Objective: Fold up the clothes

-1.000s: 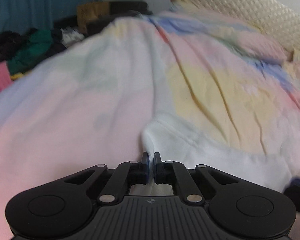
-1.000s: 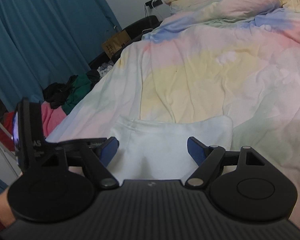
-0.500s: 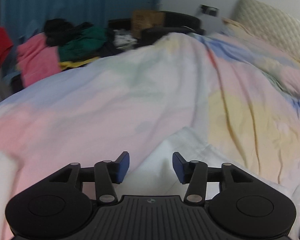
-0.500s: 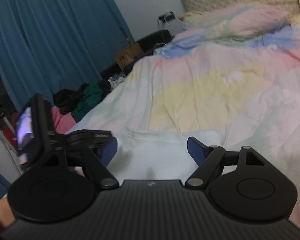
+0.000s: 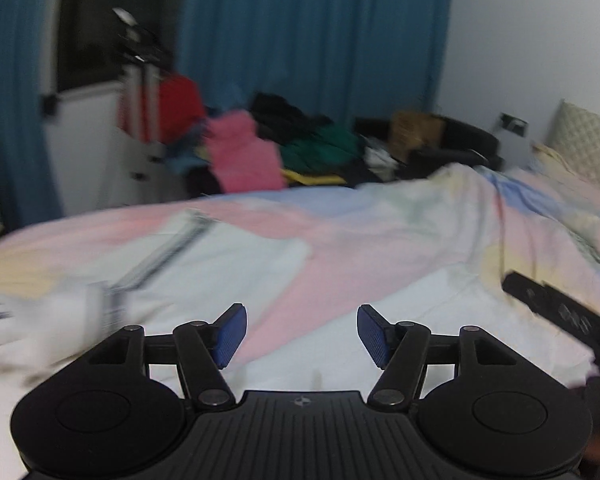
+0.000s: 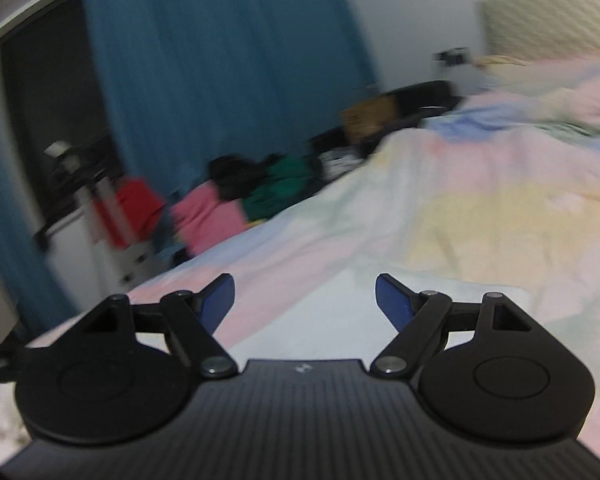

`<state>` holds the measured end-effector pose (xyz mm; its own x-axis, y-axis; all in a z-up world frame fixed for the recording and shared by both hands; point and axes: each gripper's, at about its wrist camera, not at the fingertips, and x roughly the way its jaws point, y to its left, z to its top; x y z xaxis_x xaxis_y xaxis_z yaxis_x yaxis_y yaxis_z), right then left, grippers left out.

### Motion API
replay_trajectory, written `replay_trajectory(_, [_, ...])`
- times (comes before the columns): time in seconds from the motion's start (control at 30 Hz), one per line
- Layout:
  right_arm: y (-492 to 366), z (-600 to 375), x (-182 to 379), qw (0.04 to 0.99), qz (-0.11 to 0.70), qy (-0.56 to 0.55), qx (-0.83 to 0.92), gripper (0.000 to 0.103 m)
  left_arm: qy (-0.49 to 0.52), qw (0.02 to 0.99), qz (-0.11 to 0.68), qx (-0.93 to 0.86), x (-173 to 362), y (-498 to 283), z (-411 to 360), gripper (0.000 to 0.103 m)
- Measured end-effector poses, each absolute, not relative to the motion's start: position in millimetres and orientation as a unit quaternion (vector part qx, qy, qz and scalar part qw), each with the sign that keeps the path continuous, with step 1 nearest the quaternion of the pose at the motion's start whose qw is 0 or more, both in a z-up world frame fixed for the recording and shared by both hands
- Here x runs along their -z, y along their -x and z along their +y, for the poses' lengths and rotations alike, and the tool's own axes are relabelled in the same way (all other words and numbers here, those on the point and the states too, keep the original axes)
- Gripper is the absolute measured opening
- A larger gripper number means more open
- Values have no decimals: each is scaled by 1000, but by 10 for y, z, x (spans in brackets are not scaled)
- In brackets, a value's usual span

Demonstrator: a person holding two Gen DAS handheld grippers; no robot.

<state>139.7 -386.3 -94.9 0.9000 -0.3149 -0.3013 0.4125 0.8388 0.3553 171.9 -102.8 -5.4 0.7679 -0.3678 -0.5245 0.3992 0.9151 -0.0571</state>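
white garment [image 5: 399, 320]: lay flat on the bed [image 5: 379, 232], near, just ahead of both tongs; a second pale piece with a dark striped band [image 5: 204, 276] lay left of it.
handling: I judged it light, soft, limp; it would sag and crease, not slip much on the duvet. Best pinched at a corner or hem edge.
left tongs [image 5: 299, 334]: jaws were opening, nothing between them.
right tongs [image 6: 304, 300]: spread wide, empty, over the garment [image 6: 339, 320].
hidden: garment's near edge was cut off by the tong bodies; motion blur hid its type; clothes pile [image 5: 292, 148] far left unreadable.
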Motion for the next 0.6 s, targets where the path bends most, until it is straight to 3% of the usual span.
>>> replay_trajectory(0.27, [-1418,-3422,918,975,135,-161,71,79,17,966,231,116,31,-746,-75,67])
replay_trajectory(0.47, [-1425,-3132,878,984,124,-117,48,79,28,968,231,97,91,-617,119,67])
replay_trajectory(0.6, [-1473,-2984,897,987,124,-94,40,79,31,968,222,110,98,-651,13,80])
